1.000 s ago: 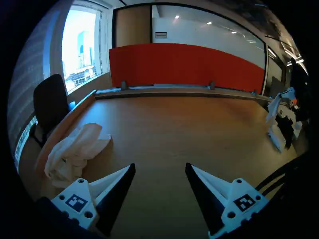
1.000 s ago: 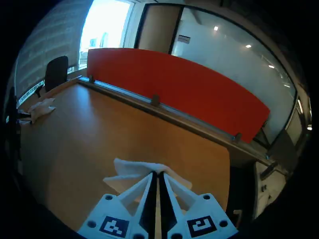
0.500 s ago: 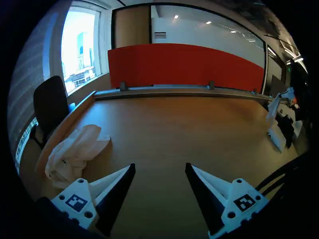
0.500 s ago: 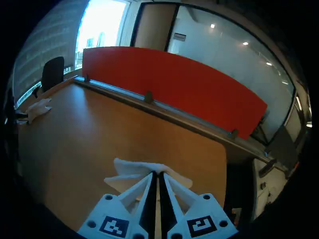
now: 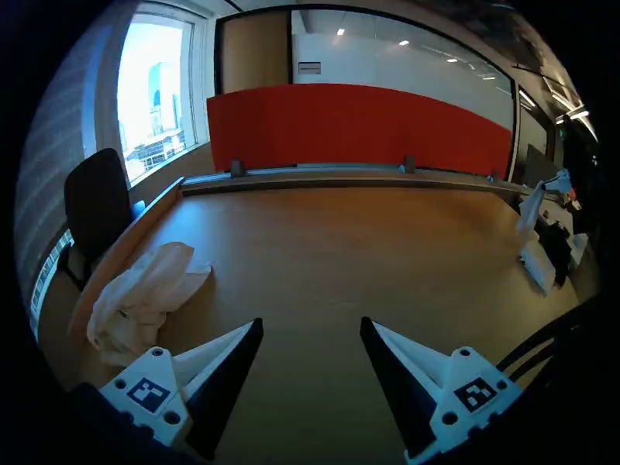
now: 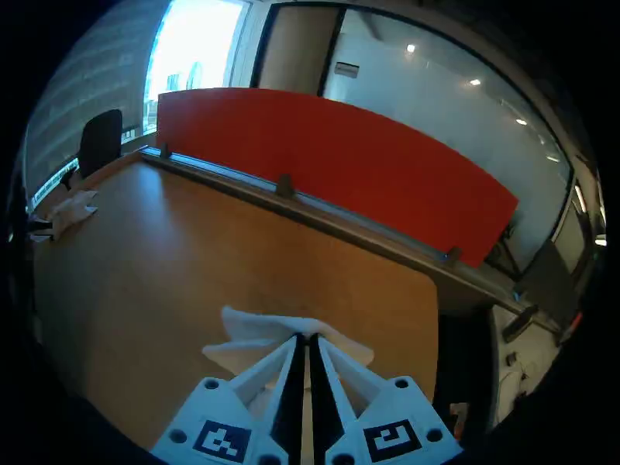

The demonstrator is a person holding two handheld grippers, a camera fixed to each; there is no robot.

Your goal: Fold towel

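A crumpled white towel (image 5: 143, 298) lies on the wooden desk (image 5: 349, 240) near its left edge, just left of and beyond my left gripper (image 5: 310, 322). That gripper is open with nothing between its fingers. My right gripper (image 6: 306, 339) is shut on a second white towel (image 6: 252, 335), whose cloth fans out past the fingertips above the desk (image 6: 194, 256). In the left gripper view this held towel (image 5: 535, 221) hangs at the far right. The crumpled towel (image 6: 71, 211) appears small at the far left of the right gripper view.
A red divider panel (image 5: 356, 128) on a grey rail runs along the back of the desk. A black office chair (image 5: 97, 201) stands at the left by the window. The desk's right end (image 6: 438, 310) drops off beside the held towel.
Both views have drifted slightly to the right. The left gripper stays open and the right gripper stays shut on its towel.
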